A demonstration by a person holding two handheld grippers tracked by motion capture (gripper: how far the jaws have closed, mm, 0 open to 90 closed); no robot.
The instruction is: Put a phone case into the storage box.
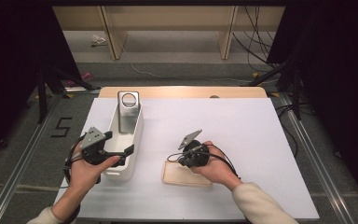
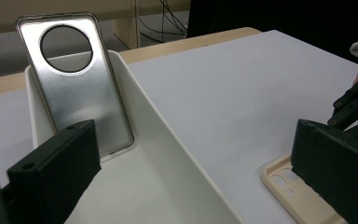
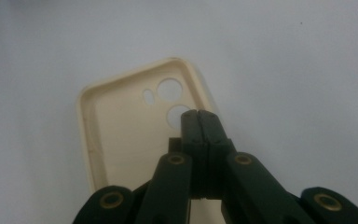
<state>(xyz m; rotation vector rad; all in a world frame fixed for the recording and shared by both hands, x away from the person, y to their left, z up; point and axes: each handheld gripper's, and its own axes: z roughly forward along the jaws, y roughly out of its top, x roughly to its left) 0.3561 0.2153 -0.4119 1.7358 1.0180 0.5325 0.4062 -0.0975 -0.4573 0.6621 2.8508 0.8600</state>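
- Right claw [image 3: 199, 116] closed, jaws pressed together with nothing between, tips over the cream phone case [image 3: 121, 135].
- Case lies flat, open side up, on the white bench [image 1: 242, 135].
- Left claw [image 1: 121, 151] open, straddling the wall of the white bin [image 2: 177, 154]; silver phone case [image 2: 77, 79] leans upright inside.

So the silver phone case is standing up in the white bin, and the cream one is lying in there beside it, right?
Not quite. The silver phone case does stand upright in the white bin, but the cream phone case lies flat on the white table sheet, outside the bin. The high view shows it, under the shut right gripper.
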